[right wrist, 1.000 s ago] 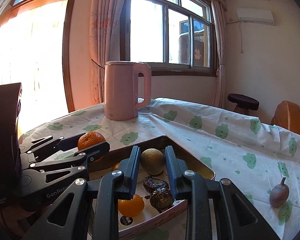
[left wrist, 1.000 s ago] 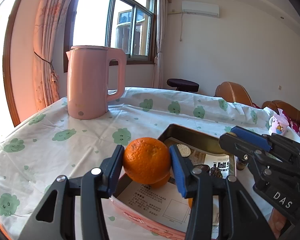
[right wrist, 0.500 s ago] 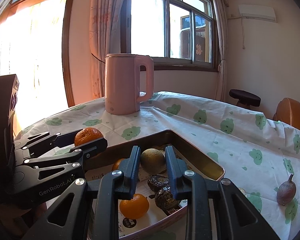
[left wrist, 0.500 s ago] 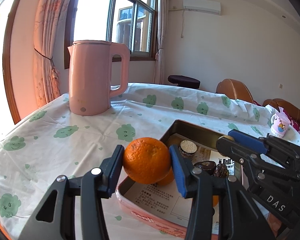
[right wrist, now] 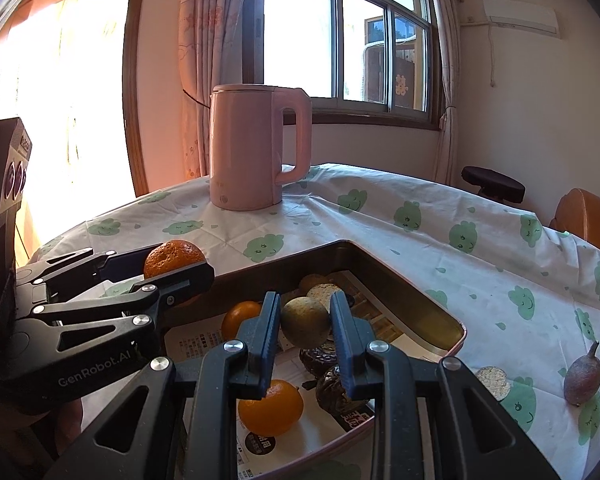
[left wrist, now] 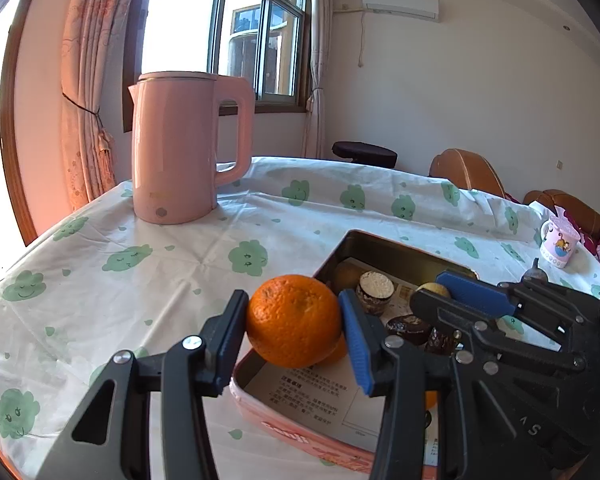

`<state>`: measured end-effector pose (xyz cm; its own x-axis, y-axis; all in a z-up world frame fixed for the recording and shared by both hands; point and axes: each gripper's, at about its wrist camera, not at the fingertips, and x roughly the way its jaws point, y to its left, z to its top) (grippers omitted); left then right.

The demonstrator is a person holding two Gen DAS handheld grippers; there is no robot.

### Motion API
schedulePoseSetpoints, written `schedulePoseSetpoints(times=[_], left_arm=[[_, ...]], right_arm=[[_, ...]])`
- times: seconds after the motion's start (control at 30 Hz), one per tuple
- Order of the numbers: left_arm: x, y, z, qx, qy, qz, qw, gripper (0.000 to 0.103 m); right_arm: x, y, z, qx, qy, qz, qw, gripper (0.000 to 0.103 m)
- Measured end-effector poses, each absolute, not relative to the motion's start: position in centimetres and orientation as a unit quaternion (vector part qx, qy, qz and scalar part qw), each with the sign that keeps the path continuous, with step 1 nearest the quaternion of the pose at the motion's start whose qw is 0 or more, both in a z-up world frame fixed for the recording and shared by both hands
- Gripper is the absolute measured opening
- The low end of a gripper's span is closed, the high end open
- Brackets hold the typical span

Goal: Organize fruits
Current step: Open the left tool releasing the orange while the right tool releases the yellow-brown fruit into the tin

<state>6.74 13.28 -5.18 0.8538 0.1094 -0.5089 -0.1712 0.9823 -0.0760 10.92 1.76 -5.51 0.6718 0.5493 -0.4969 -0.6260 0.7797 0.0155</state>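
My left gripper is shut on an orange, held over the near left corner of the pink tin tray. In the right wrist view that same left gripper and its orange hang at the tray's left rim. My right gripper is shut on a yellow-green round fruit above the tray's middle. Inside the tray lie two oranges, dark wrinkled fruits and a pale-topped round piece.
A pink kettle stands at the table's far left. On the green-patterned cloth right of the tray lie a purple-brown pear-shaped fruit and a flat pale round piece. A small pink cup sits far right. Chairs stand behind the table.
The right gripper with its yellow-green fruit has sunk slightly over the tray. The left gripper keeps its orange in much the same spot.
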Motion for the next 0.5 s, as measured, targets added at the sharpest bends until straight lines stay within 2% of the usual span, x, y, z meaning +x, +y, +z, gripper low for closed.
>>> schedulePoseSetpoints(times=[0.5], left_arm=[[7.33,13.34,-5.56,-0.058,0.279,0.075,0.956,0.049]], right_arm=[[11.58,2.72,-6.13,-0.093,0.273,0.333,0.897,0.028]])
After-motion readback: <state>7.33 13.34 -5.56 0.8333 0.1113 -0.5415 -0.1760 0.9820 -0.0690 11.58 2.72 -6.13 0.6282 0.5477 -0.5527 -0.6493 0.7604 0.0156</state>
